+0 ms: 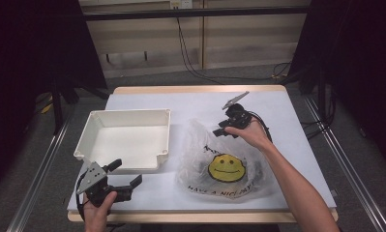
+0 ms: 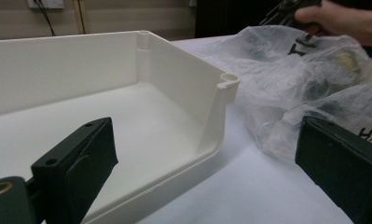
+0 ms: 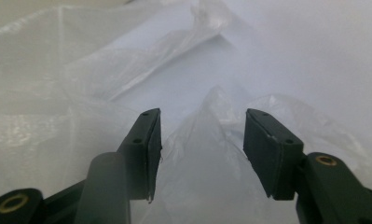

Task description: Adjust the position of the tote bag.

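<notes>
On the white tabletop, a clear plastic bag printed with a yellow smiley face lies crumpled to the right of a white plastic tray. The right tongs sit at the bag's far upper edge, their jaws partly open; in the right gripper view a raised fold of the bag stands between the pads, which do not press on it. The left tongs rest near the tabletop's front edge, just in front of the tray, jaws wide apart and holding nothing.
</notes>
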### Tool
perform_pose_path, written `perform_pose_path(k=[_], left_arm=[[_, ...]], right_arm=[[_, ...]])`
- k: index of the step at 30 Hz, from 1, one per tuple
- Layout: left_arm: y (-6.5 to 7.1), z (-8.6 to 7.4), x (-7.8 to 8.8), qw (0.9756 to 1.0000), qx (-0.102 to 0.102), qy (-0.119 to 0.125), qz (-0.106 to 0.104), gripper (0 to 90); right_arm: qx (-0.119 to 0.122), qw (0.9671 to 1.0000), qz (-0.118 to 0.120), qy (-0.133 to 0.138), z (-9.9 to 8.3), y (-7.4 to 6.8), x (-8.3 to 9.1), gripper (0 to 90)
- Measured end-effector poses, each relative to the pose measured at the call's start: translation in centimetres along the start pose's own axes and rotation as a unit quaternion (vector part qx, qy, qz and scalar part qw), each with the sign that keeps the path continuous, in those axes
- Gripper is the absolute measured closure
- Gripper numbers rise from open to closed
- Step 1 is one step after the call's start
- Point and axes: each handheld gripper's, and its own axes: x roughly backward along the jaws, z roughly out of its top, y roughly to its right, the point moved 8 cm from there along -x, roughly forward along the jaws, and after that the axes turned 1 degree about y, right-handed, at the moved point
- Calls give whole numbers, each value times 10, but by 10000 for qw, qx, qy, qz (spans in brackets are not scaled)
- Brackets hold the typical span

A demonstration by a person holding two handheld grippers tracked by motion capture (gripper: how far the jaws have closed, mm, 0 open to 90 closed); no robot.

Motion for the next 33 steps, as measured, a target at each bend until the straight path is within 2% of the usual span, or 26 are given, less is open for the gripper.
perform_pose_path(k=[3,7,8,10,11,16,19,22,23,25,30,33], left_arm=[[1,-1,-1,10000,-53,-58,34,50],[1,0,-2,10000,-61,-51,34,50],[1,0,-2,10000,-62,-56,16,50],[1,-1,-3,9999,-58,-90,7,50],[1,-1,-4,9999,-67,-87,-35,50],[0,-2,-3,9999,-105,-116,23,50],[0,-2,-3,9998,-150,-115,28,49],[0,-2,-4,9999,-85,-113,59,49],[1,-2,-5,9999,-77,-106,-11,49],[1,-2,-6,9999,-96,-135,-4,49],[3,-3,-7,9998,-113,-166,-76,49],[4,-2,-7,9998,-108,-154,-82,50]], right_arm=[[-166,9997,33,-180,-7,2,-8,452],[-183,9993,35,-315,-13,5,-14,475],[-199,9993,-13,-324,-16,8,-17,574],[-238,9988,-32,-427,-19,10,-19,637],[-236,9989,-58,-412,-19,10,-19,679],[-344,9987,-5,-375,-21,11,-20,878],[-381,9986,-21,-359,-21,11,-19,899],[-380,9991,-1,-173,-16,12,-14,900],[-413,9991,17,-101,-15,12,-10,900],[-336,9993,83,119,-11,14,-4,900],[-467,9976,170,492,-4,14,11,900],[-428,9968,198,641,-1,12,20,900]])
